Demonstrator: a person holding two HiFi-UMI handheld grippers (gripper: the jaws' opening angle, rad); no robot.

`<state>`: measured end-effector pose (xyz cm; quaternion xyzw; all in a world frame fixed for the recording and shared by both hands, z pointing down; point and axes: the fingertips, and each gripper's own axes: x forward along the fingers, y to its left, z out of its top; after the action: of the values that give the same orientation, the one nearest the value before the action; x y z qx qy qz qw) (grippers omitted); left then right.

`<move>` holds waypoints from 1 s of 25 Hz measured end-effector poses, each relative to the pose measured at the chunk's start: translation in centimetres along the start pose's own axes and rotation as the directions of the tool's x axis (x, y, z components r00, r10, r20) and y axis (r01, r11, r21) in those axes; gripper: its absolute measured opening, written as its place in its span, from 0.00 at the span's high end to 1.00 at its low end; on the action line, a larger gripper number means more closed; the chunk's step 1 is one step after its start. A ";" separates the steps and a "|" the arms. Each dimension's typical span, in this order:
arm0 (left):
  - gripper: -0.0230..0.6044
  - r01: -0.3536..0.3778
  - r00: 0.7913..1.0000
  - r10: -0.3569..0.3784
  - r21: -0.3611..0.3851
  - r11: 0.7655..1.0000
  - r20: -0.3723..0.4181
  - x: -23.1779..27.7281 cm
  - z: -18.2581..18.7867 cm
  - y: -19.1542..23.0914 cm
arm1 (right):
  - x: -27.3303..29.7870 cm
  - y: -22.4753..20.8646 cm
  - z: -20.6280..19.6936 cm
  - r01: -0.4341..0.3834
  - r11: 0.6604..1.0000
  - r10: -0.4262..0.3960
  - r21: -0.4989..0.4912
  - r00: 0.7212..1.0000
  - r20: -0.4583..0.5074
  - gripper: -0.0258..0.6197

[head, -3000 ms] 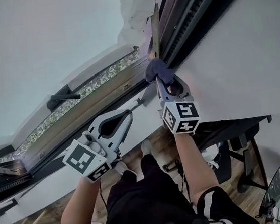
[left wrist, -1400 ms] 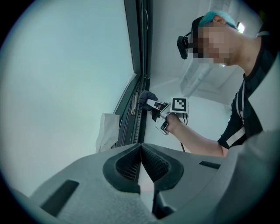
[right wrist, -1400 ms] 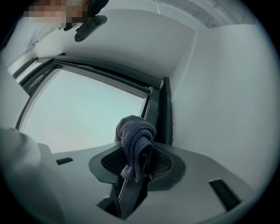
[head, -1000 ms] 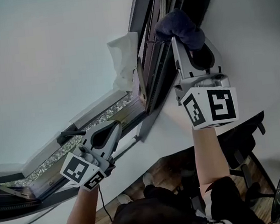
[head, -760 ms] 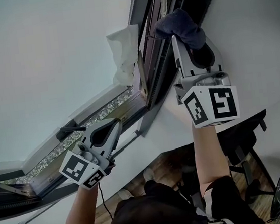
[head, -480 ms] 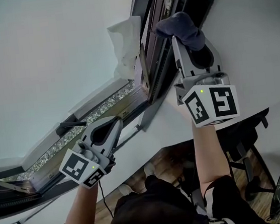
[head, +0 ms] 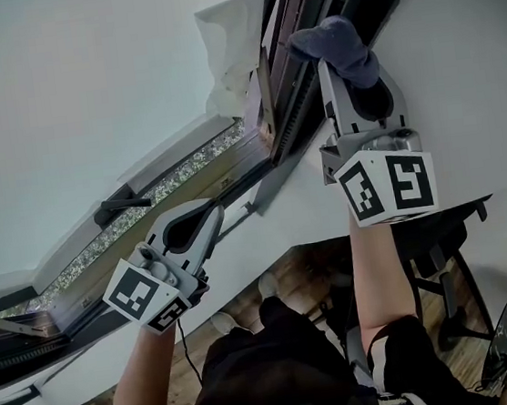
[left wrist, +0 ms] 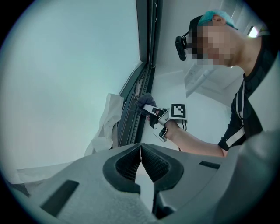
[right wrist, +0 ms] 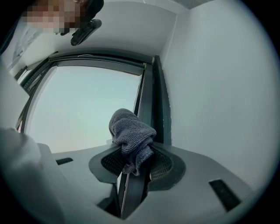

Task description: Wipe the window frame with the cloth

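One cloth (right wrist: 131,129) bunched in right gripper (right wrist: 133,161) jaws, partly hiding window frame (right wrist: 151,100), left gripper (left wrist: 141,162) jaws together

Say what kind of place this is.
Probably a home office or study, indoors: a tall dark window frame in a white wall, with an office chair and wood floor below.

The right tool (head: 344,65) was raised, a dark blue cloth (head: 334,38) bunched at its tip and pressed against the dark upright window frame (head: 290,114). A crumpled white sheet (head: 228,35) hung just beside that frame. The left tool (head: 208,219) hovered lower, tips together, near the bottom rail, with a black window handle (head: 118,205) nearby.
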<state>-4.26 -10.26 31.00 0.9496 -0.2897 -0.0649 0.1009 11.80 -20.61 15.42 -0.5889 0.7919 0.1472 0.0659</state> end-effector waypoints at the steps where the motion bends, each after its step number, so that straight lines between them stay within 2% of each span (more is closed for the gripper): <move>1: 0.93 0.001 1.000 -0.001 -0.003 1.000 -0.006 0.0 -0.3 0.0 | -0.1 0.0 -0.4 0.000 1.000 0.000 0.003 1.000 -0.003 0.76; 25: 0.93 -0.011 0.995 0.002 -0.088 0.996 -0.101 0.7 -6.3 0.6 | -3.0 1.0 -11.2 -0.007 0.996 0.019 0.084 0.989 -0.148 0.76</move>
<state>-2.80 -10.16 37.25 0.9453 -0.2842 -0.0292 0.1574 12.48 -21.13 27.07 -0.5898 0.8039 0.0703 0.0302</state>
